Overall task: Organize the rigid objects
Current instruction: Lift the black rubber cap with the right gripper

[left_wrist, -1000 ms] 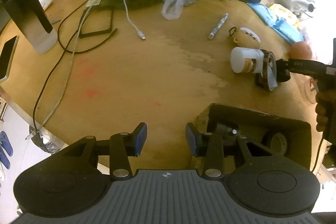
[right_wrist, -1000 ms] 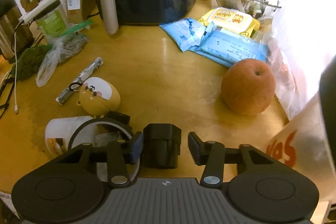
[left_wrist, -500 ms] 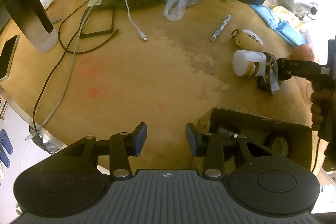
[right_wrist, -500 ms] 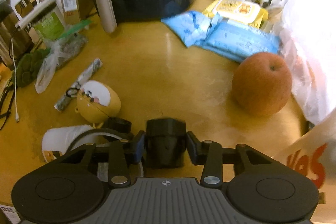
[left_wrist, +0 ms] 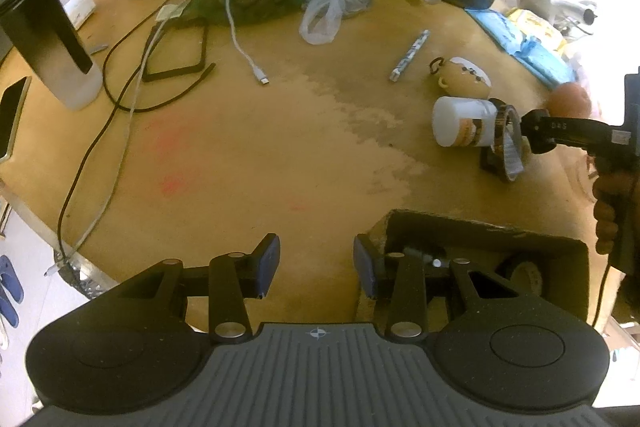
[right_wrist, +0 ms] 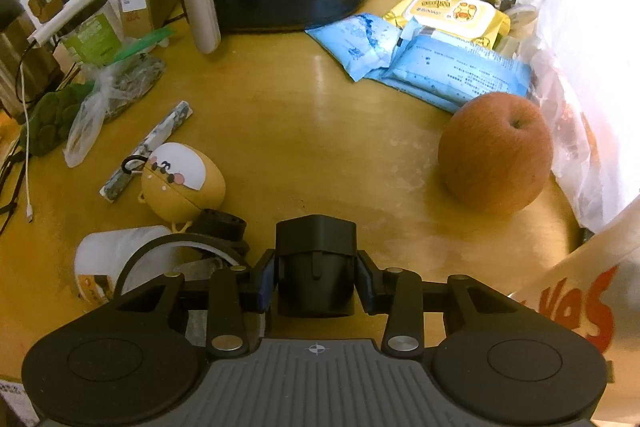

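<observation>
Since the job is sorting rigid stuff, the right gripper (right_wrist: 316,281) makes sense where it is: its jaws have just been closing, and both pads now sit flush against the sides of a black plastic block (right_wrist: 316,263) at the near middle of the wooden table (right_wrist: 320,131). Whether the block is off the surface yet can't be told from these views. Judging by the layout, it's headed for the dark open box (left_wrist: 484,255) at the near right of the left wrist view, which already has a roll and some small bits inside (hard to make out what exactly).

The left gripper (left_wrist: 316,263) hangs empty with its jaws partly apart, just left of that box, nothing between the pads. Probably just waiting or ready to steady the box.

Other rigid candidates sit just left of the block: a white jar (right_wrist: 116,259) lying on its side, a tape roll (right_wrist: 176,259) leaning against it, and a tan cartoon-face case (right_wrist: 184,183) slightly farther off. An apple (right_wrist: 496,155) sits well apart on the right.

Readable text is thin. The plastic bag (right_wrist: 580,311) at the near right shows red letters that look like "VOS", cut off. The yellow wipes pack (right_wrist: 452,13) and the blue packs (right_wrist: 452,71) have print too small to read, same with the jar's label.
</observation>
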Tool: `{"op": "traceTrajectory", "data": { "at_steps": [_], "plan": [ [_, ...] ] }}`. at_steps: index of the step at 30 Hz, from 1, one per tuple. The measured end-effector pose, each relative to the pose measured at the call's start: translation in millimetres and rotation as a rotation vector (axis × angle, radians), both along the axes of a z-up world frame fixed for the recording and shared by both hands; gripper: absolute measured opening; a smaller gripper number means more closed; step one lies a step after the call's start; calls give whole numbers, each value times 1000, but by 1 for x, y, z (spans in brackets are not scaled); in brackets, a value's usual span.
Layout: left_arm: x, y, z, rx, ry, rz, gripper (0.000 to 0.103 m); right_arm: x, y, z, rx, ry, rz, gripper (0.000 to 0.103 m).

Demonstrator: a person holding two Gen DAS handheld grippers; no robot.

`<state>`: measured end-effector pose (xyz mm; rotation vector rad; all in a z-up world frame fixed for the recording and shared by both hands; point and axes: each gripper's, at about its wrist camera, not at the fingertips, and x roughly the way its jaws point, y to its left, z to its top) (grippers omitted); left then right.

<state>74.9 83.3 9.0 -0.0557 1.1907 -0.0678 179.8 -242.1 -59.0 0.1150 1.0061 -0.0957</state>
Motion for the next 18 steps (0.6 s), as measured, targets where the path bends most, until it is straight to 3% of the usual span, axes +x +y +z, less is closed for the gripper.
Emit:
{"op": "traceTrajectory", "data": {
  "at_steps": [18],
  "plan": [
    [25, -40, 1, -73, -47, -160, 40, -50, 3, 45, 47, -52, 11, 43]
  ]
}}
